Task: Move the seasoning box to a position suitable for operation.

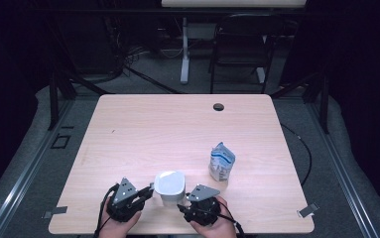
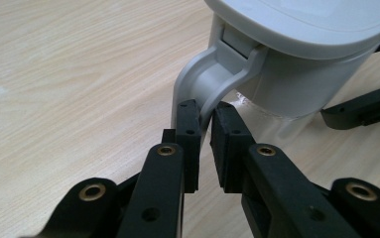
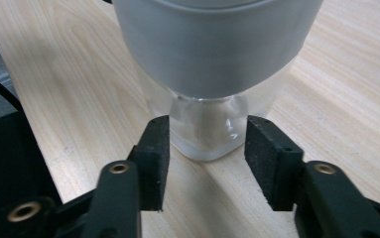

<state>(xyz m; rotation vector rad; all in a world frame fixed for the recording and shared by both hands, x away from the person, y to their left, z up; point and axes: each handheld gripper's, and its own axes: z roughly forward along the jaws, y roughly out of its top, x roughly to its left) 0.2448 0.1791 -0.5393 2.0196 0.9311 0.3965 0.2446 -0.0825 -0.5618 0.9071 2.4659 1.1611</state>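
The white plastic jug with clear base stands at the near edge of the wooden table. The left gripper is clamped on its handle; the right gripper stands apart around the base.

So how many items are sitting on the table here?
2: a white lidded container near the front edge between the left gripper and right gripper, and a blue-and-white pouch standing farther right.

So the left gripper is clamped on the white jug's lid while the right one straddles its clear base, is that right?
Not the lid. In the left gripper view the left gripper pinches the white jug's handle. The right gripper does straddle the clear base, jaws apart.
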